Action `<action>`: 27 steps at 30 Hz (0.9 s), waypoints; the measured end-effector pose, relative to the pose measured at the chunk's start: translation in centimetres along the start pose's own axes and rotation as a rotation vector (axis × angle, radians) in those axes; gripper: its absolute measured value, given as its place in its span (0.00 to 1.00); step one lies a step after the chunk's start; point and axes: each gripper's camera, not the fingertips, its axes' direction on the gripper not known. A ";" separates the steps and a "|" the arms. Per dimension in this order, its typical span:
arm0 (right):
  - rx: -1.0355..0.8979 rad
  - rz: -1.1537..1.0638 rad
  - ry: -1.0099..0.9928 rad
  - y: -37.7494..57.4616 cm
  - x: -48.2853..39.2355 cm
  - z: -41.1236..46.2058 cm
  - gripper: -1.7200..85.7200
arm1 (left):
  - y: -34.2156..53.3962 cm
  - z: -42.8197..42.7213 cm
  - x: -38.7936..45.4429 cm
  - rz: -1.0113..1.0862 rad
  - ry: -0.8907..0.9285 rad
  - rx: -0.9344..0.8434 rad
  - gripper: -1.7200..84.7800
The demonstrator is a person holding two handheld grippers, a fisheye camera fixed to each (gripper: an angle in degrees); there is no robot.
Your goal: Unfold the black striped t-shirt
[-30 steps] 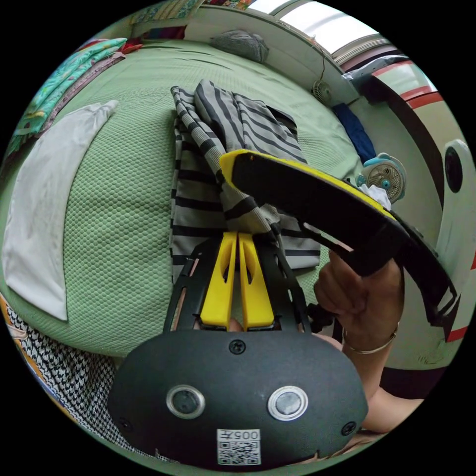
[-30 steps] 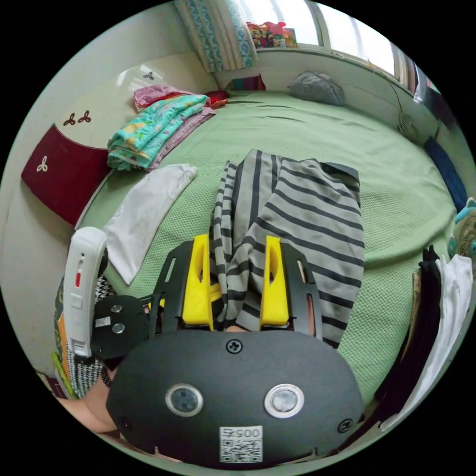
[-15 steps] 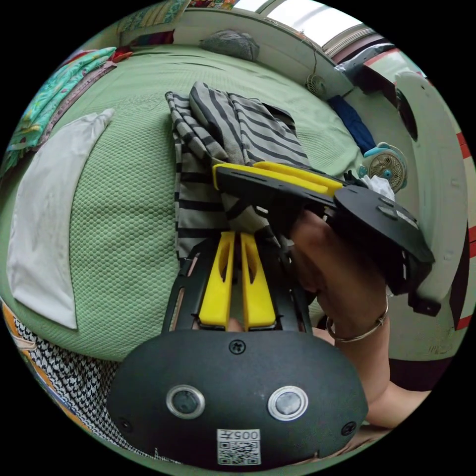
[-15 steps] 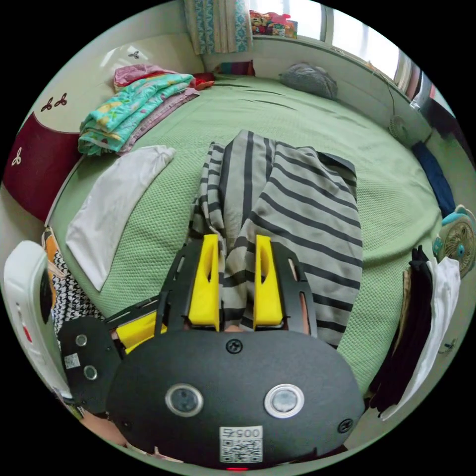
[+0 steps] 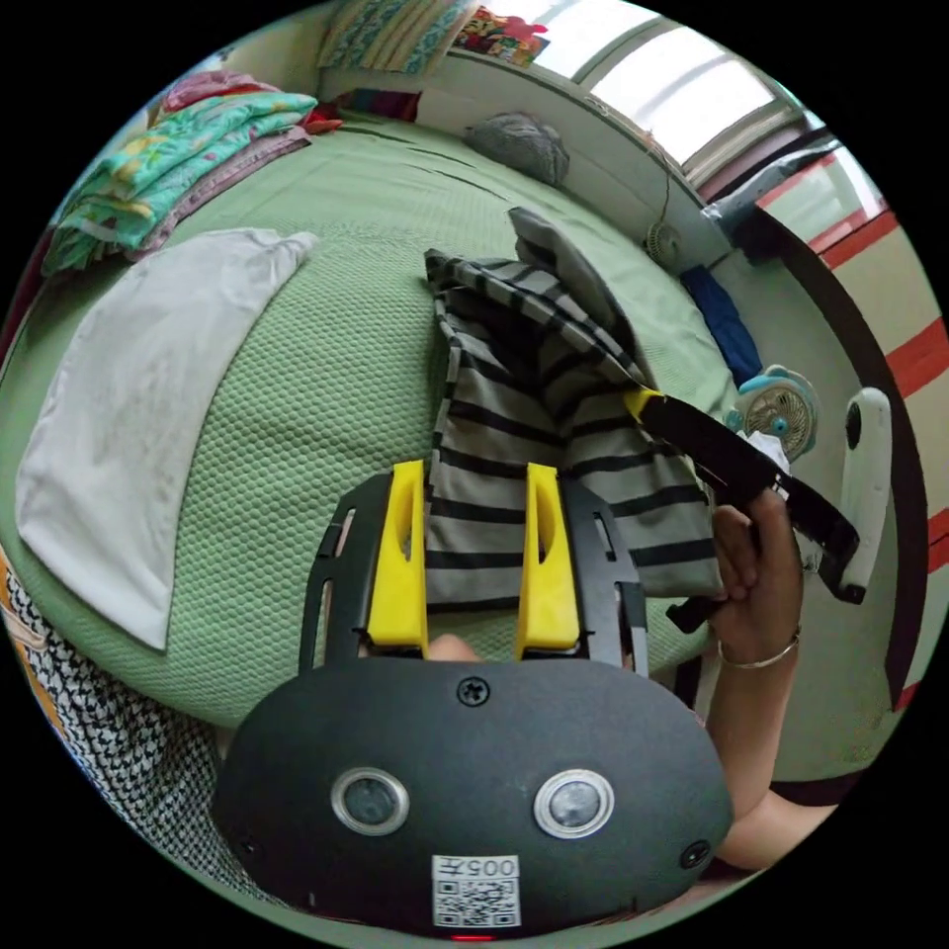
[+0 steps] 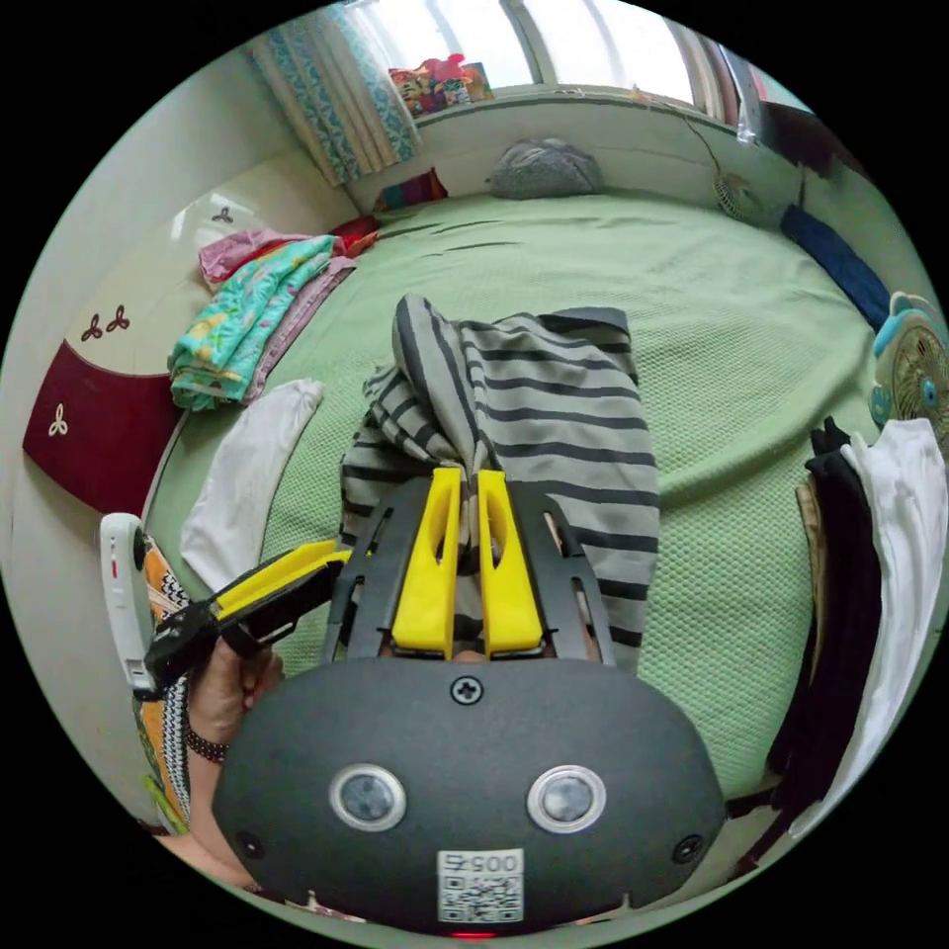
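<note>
The soft, limp black striped t-shirt (image 6: 554,435) is pinched at a gathered fold by the right tool (image 6: 467,554), the left tool (image 5: 473,554) spread, so its hem edge is judged the better hold

Soft cloth t-shirt (image 5: 524,435) on waffle-textured bedspread (image 5: 326,395); smooth matt plastic claw (image 5: 473,554).

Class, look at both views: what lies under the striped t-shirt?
The striped t-shirt lies on the green bedcover, seen all around it. Anything beneath its folds is covered.
</note>
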 end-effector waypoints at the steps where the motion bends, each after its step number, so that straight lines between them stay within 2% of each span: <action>1: -0.006 0.005 -0.003 0.1 0.7 -0.2 0.01 | 0.0 0.4 0.3 -0.007 -0.011 0.001 0.20; 12: -0.025 0.032 -0.014 1.5 5.5 -2.1 0.01 | 1.0 2.7 2.9 -0.047 -0.114 -0.003 0.19; 18: -0.044 0.034 -0.005 2.2 6.6 -2.5 0.01 | 1.7 3.8 5.9 0.053 -0.304 -0.070 0.17; 24: -0.036 0.000 0.021 2.7 6.6 -3.4 0.01 | 2.7 4.0 8.5 0.144 -0.361 -0.105 0.10; 27: -0.041 -0.010 0.032 2.9 6.8 -3.6 0.01 | 3.3 3.6 8.6 0.129 -0.330 -0.105 0.09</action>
